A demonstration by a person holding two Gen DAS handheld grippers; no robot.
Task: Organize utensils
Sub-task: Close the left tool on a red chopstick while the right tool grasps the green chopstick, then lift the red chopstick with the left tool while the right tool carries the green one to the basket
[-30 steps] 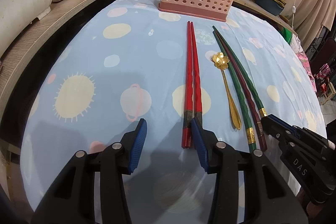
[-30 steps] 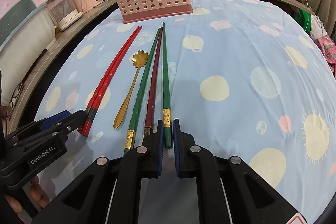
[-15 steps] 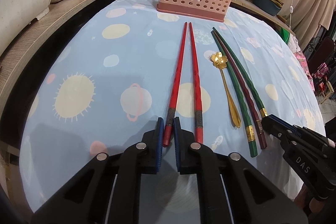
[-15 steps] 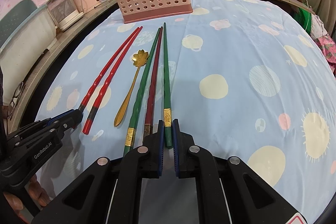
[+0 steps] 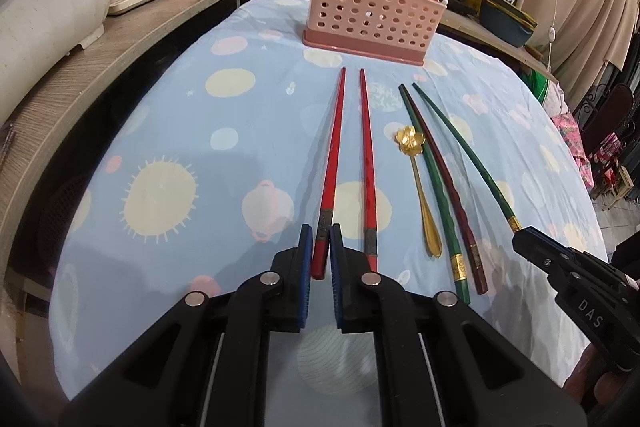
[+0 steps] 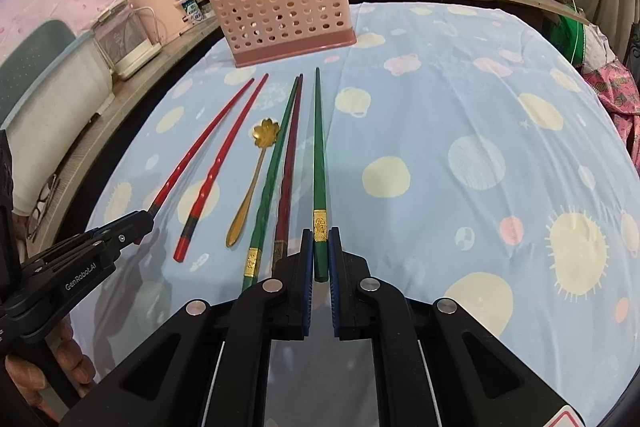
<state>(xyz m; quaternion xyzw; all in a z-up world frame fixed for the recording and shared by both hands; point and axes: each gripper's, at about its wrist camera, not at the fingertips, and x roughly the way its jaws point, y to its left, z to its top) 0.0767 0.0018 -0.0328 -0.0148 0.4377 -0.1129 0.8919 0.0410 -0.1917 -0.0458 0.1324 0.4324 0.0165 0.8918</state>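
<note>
Red lacquer sits pinched between the blue pads of my left gripper [image 5: 321, 251]: I have the thick end of the left red chopstick [image 5: 334, 155] clamped, its tip pointing away toward the pink basket [image 5: 370, 9] at the far end of the blue dotted cloth [image 5: 192, 131]. Just beside it lies the second red chopstick [image 5: 366, 163], flat on the cloth and apart from my pads. Next comes the gold spoon [image 5: 418, 183] with its flower-shaped bowl, then a green chopstick [image 5: 438, 187] and a dark red chopstick [image 5: 450, 183] lying close together. Furthest right, my right gripper [image 6: 320, 255] is closed tight on the butt of the other green chopstick [image 6: 319, 155], just below its gold band, with that stick also aimed at the basket.
</note>
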